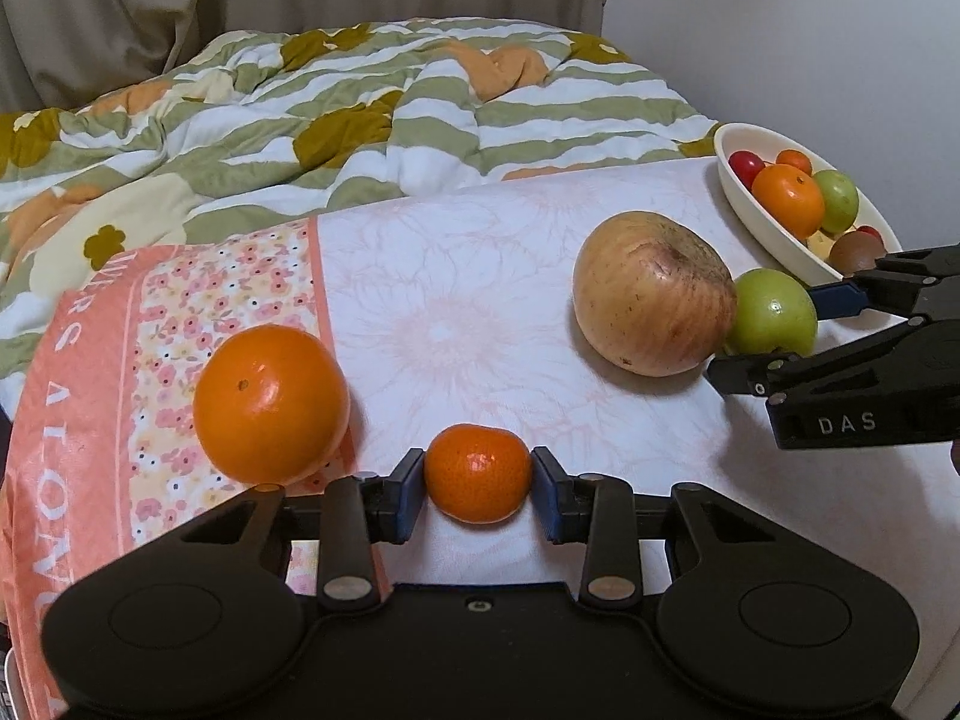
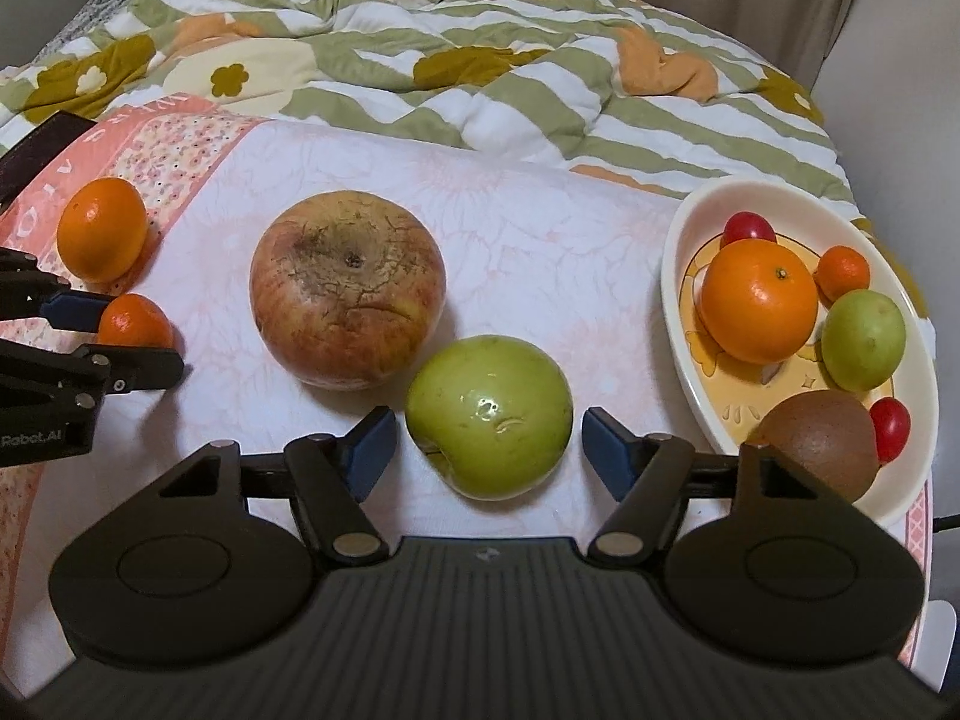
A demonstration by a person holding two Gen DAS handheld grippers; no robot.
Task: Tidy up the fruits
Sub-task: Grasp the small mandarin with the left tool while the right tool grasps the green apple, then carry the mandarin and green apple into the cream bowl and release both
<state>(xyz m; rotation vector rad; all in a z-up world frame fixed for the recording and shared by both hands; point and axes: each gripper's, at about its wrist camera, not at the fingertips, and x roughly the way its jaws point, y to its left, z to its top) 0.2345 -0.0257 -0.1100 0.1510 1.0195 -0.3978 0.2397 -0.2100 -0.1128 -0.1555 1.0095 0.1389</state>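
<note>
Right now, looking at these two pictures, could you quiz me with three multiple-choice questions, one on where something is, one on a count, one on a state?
1. Where does the green apple lie?
A. in the dish
B. on the cloth between the right gripper's open fingers
C. on top of the big apple

2. How many fruits lie in the white dish?
A. four
B. nine
C. seven

3. What is the left gripper doing?
A. closed on the small mandarin
B. wide open over nothing
C. holding the big orange

Answers: 1 B, the right gripper has a gap on each side of the apple. 2 C, seven can be counted. 3 A, both pads touch the mandarin's sides.
</note>
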